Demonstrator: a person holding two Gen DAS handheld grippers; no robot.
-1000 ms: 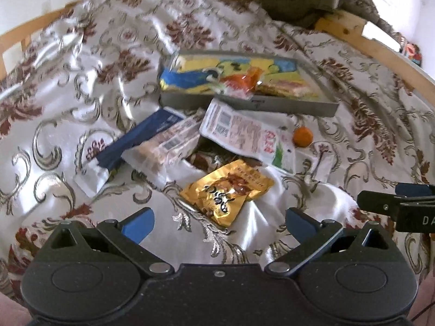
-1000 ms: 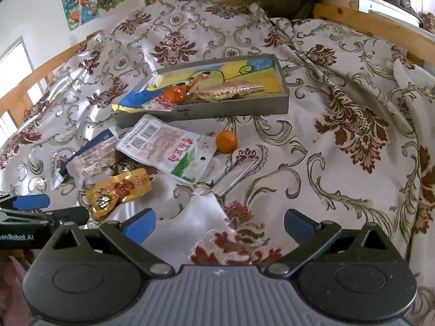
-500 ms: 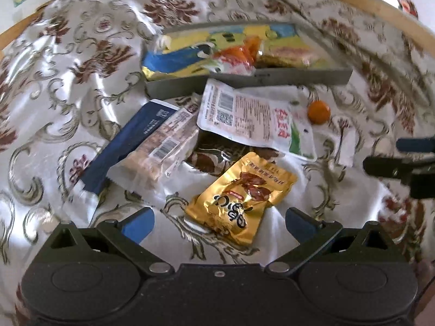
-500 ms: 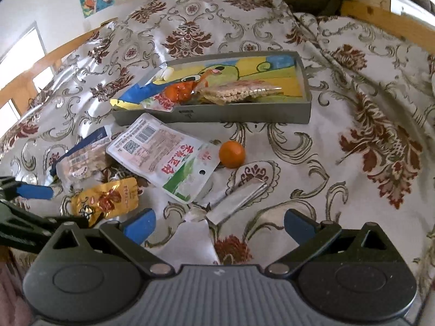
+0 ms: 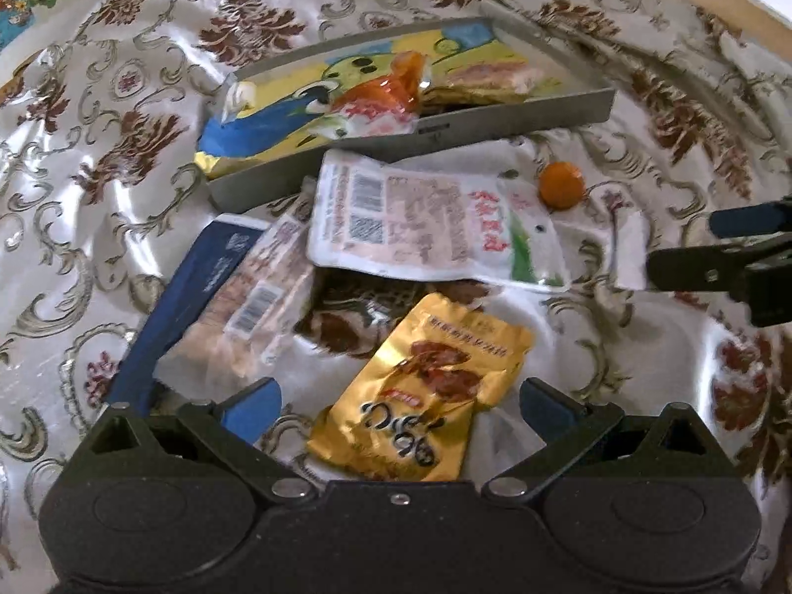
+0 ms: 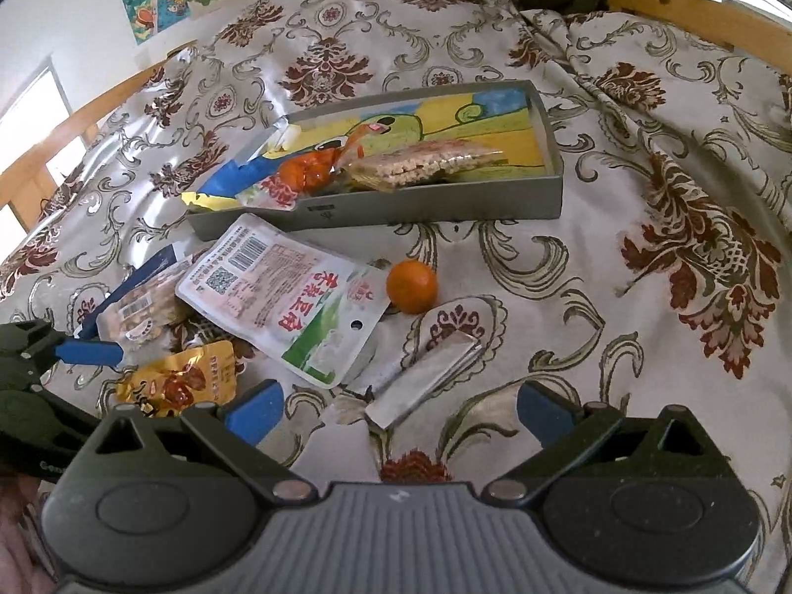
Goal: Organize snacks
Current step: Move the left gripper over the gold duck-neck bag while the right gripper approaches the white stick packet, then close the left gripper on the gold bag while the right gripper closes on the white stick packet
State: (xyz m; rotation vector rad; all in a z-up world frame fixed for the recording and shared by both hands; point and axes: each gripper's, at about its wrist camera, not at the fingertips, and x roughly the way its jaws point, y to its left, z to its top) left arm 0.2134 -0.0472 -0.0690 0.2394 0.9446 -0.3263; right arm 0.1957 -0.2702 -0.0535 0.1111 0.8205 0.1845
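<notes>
We see the grey tray (image 6: 445, 200) on the bed (image 6: 643, 297), holding an orange packet (image 6: 307, 173) and a cracker bag (image 6: 420, 163). Both hand-held grippers, left (image 5: 396, 403) and right (image 6: 398, 403), stand apart; the gold packet (image 5: 425, 386) lies between the left fingers.

tray (image 6: 430, 203) behind pouch (image 6: 292, 297), tangerine (image 6: 412, 285) right of pouch, 2 packets in tray

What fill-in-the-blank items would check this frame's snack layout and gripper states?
1. The gold snack pouch lies between the open fingers of the ____ hand-held gripper.
2. The small round fruit on the bedspread is ____ in colour.
3. The peanut brittle bag lies inside the grey ____.

Missing: left; orange; tray
</notes>
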